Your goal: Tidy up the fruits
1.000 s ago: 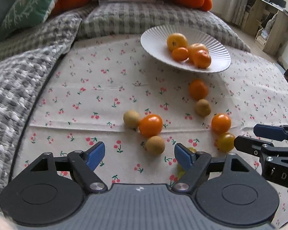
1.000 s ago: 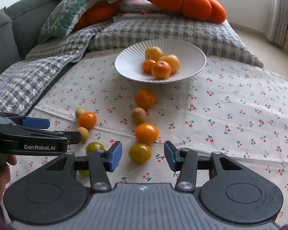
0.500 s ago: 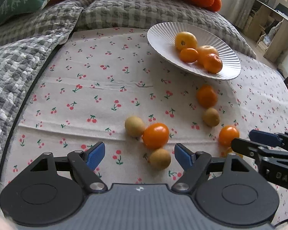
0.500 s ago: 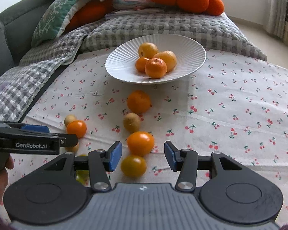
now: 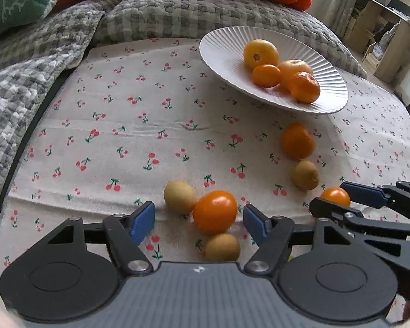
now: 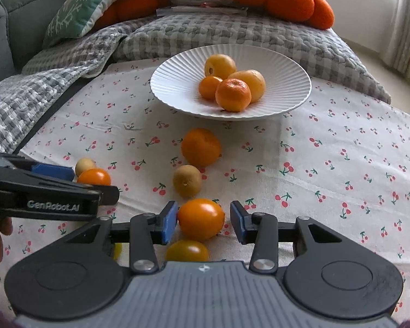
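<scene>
**Both tools closing in on loose tomatoes**

The step in hand is a double pick-up. The left tool point(image 5: 196, 218) straddles a glossy orange cherry tomato point(image 5: 214, 211) on the cherry-print tablecloth point(image 5: 128, 136) that covers the tabletop, its jaws apart and touching nothing, with a pale tan round fruit point(image 5: 179, 196) just beside the tomato and another brownish one point(image 5: 222, 247) nearer the camera. The right tool point(image 6: 203, 222) brackets a second orange tomato point(image 6: 201, 218); its left pad looks to be at the skin, the right pad not yet (so no grip so far). A yellow-orange tomato point(image 6: 187, 251) lies just below it.

Four fruits already sit in the white ribbed plate point(image 6: 172, 87), well apart from both tools; a mandarin point(image 6: 201, 147) waits in between.

Next, each tool needs to finish closing gently on its soft tomato, then lift and carry it to the plate.

Compared with a second ago, both tools have come forward and lower over their fruit, and both pairs of jaws have just been closing.
</scene>
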`<action>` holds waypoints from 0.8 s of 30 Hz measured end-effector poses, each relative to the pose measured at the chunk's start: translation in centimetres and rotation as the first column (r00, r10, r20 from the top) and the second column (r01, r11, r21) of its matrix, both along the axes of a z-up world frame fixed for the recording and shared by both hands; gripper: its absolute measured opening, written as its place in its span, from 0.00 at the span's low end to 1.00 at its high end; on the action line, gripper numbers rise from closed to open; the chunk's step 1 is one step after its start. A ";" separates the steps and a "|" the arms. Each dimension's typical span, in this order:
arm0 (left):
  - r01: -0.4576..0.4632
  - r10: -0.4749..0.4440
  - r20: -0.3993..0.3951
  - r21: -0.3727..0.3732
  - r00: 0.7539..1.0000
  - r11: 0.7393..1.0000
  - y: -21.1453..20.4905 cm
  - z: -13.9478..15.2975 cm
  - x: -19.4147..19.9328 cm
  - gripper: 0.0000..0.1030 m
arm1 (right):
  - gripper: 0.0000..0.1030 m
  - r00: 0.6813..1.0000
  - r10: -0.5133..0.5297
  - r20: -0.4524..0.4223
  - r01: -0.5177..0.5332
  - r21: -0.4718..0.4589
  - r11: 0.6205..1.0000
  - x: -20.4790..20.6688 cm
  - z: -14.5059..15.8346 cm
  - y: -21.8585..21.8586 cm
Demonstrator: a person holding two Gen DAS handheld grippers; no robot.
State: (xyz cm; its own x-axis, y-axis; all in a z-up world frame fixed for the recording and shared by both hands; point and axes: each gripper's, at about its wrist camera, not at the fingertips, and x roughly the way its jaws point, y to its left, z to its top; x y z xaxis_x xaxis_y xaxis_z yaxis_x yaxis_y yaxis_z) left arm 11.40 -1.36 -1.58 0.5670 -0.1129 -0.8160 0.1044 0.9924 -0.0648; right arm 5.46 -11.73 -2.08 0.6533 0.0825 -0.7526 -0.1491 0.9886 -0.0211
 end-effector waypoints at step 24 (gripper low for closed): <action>0.029 -0.031 0.061 0.032 0.998 0.999 -0.4 0.4 0.1 0.39 | 0.31 1.000 0.016 0.021 -0.014 -0.053 0.998 0.0 -0.1 0.9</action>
